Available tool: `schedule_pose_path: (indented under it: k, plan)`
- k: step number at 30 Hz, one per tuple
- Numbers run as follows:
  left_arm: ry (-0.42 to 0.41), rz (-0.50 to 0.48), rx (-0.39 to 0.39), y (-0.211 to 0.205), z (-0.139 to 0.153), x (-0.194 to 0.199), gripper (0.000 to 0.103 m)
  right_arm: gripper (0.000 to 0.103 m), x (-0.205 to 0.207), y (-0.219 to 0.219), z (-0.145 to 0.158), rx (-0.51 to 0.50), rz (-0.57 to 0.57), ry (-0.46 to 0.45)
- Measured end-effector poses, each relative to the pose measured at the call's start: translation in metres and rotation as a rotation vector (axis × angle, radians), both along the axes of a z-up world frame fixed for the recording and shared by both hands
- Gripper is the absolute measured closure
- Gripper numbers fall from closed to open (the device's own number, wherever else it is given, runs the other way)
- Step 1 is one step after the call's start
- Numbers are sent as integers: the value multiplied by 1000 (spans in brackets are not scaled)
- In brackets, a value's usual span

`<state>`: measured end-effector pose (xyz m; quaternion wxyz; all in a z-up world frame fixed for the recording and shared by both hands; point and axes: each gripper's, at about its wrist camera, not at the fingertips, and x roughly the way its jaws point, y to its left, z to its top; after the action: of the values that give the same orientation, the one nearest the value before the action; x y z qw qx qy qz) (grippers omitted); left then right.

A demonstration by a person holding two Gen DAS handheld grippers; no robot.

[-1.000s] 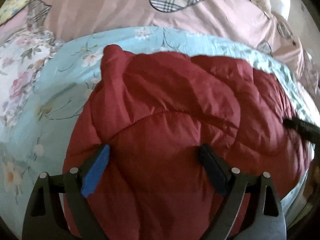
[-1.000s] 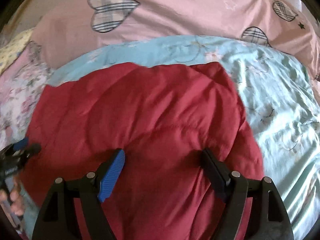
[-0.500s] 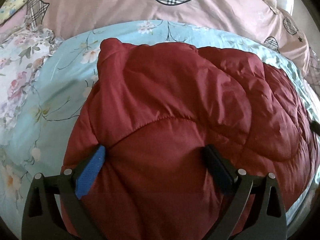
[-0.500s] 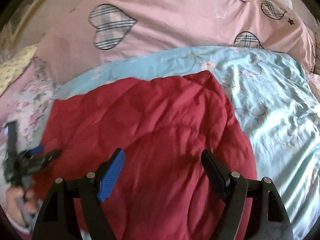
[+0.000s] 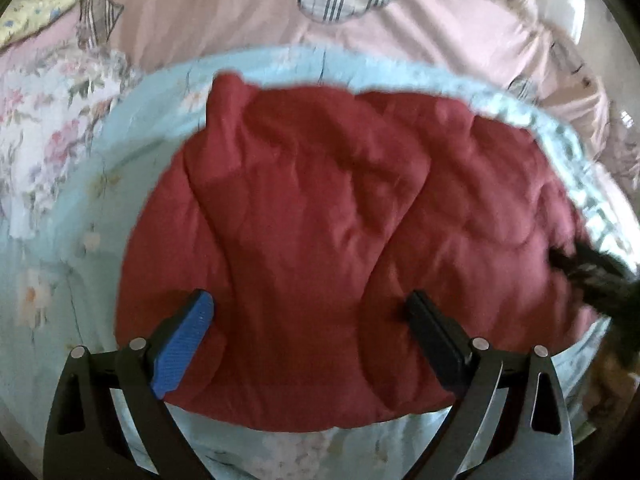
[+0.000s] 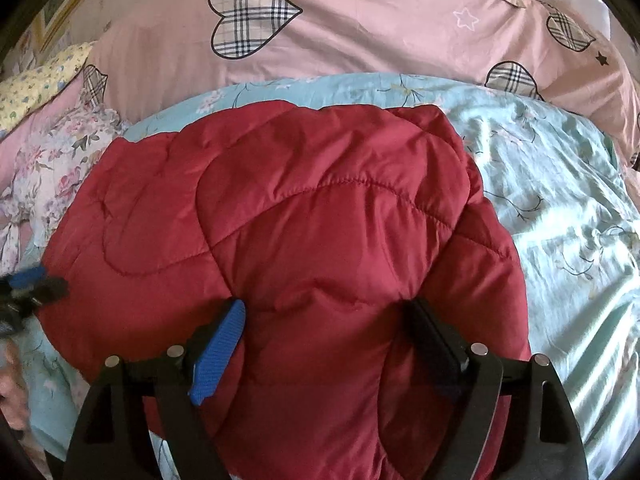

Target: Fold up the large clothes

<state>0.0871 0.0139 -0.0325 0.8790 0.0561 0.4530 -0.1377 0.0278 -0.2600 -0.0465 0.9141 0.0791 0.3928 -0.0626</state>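
Between the spread fingers of the left claw (image 5: 306, 312): red quilted jacket (image 5: 340, 248), bunched on the pale blue floral bedspread (image 5: 80, 240), nothing gripped. Framed differently from a second ago: jacket's near hem now visible just short of the claw, blurred. Under the right claw (image 6: 324, 320), same jacket, fingers apart, having just widened slightly, pads not pressing the fabric. Farther off, beyond both claws, pink heart-patterned quilt (image 6: 360, 32). Seen from the right claw, left claw now at the jacket's left edge.
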Motion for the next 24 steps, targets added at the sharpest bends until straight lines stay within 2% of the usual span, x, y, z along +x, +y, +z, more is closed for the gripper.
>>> schedule_pose_path:
  k: [6, 11, 24]
  plan:
    - [5, 14, 13, -3, -8, 2, 2, 21, -23, 1, 22, 29, 7, -50]
    - [-10, 16, 29, -6, -11, 2, 0, 19, -11, 5, -4, -8, 19, 28]
    - [-18, 9, 32, -5, -12, 2, 0, 17, -11, 6, -10, -25, 13, 15]
